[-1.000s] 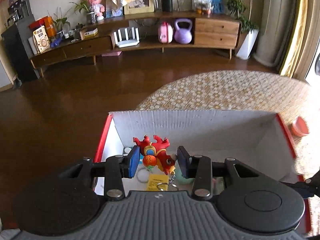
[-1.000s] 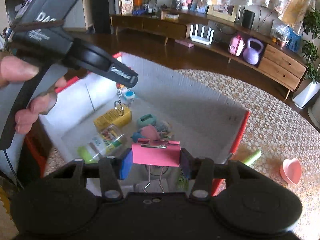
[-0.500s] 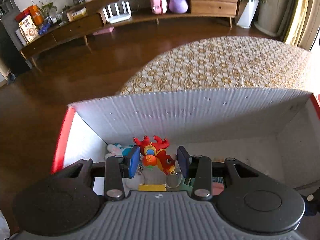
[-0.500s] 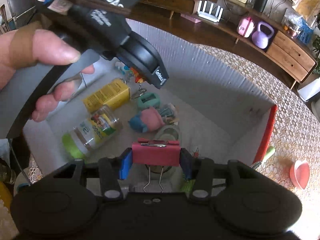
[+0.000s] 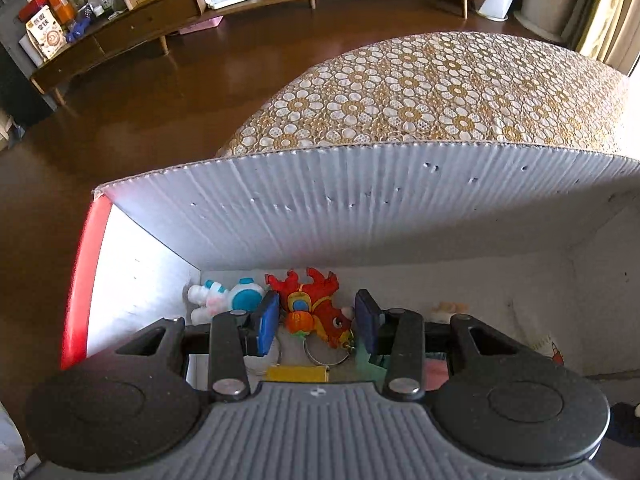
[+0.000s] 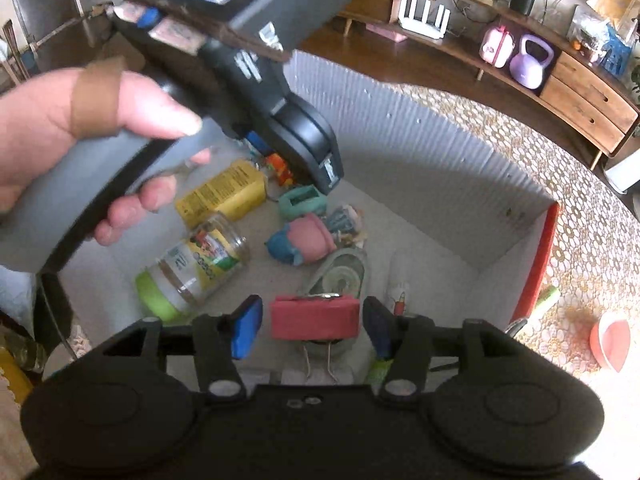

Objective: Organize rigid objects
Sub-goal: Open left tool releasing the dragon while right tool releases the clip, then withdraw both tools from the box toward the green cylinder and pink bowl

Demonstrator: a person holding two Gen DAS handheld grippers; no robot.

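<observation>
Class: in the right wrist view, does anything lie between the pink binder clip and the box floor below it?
Yes. The binder clip sits between the open right gripper pads, and a round tape roll lies on the box floor right under it.

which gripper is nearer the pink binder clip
Right. The right gripper has the pink binder clip between its open fingers, gaps both sides. The left gripper is across the box, around the red dragon keychain.
</observation>
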